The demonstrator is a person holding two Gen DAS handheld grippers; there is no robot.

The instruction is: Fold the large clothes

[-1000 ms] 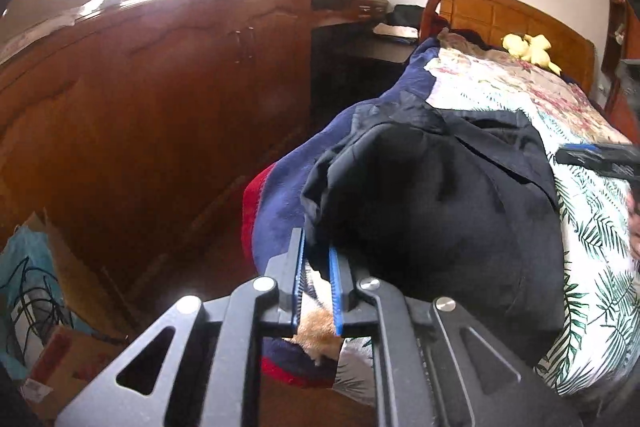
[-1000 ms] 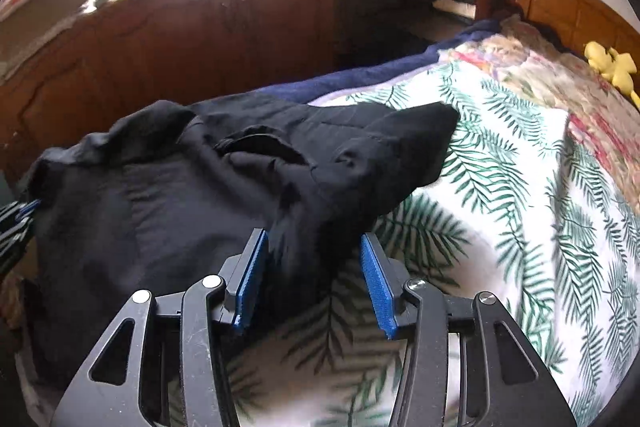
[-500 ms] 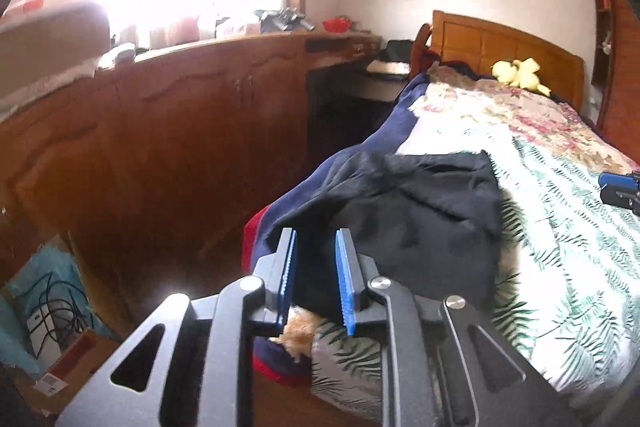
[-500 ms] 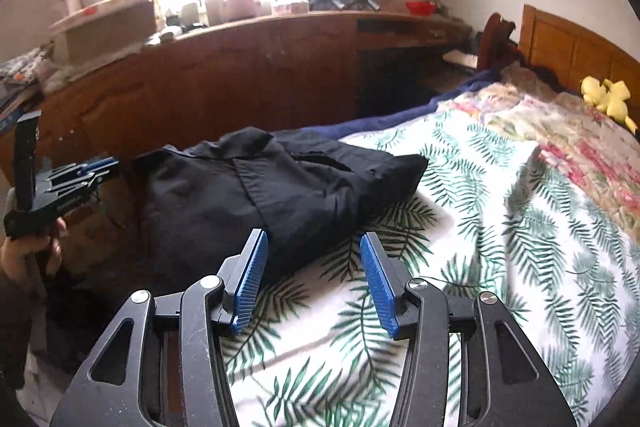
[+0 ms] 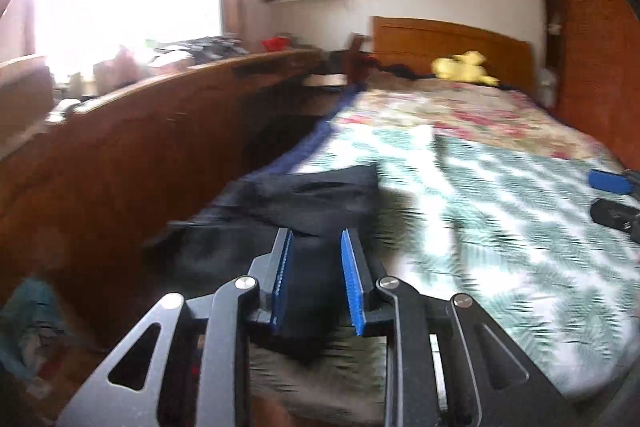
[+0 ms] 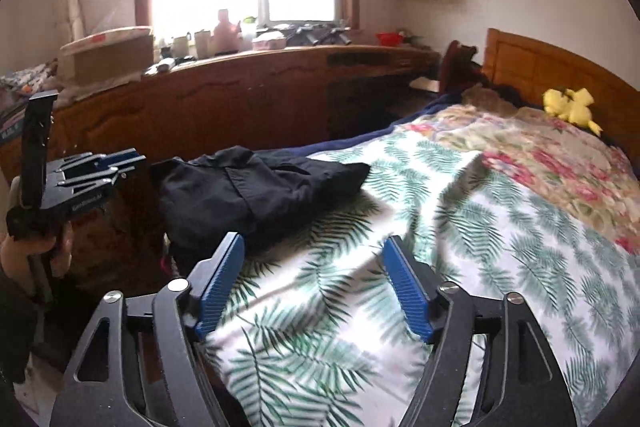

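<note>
A black garment (image 6: 256,191) lies folded in a bundle at the near left corner of the bed, on the palm-leaf bedspread (image 6: 460,227). It also shows in the blurred left wrist view (image 5: 304,203). My left gripper (image 5: 316,247) is open and empty, held just short of the garment; it shows in the right wrist view (image 6: 116,163) off the bed's left side. My right gripper (image 6: 312,247) is wide open and empty above the bedspread, to the right of the garment. Its fingertips (image 5: 608,183) show at the right edge of the left wrist view.
A long wooden cabinet (image 6: 240,103) with clutter on top runs along the bed's left side. A wooden headboard (image 6: 552,71) and a yellow plush toy (image 6: 572,105) are at the far end. A floral quilt (image 6: 560,163) covers the far half of the bed.
Both grippers have pulled back and risen away from the black garment. The left gripper let go of it and opened wider. The right gripper opened wider too.
</note>
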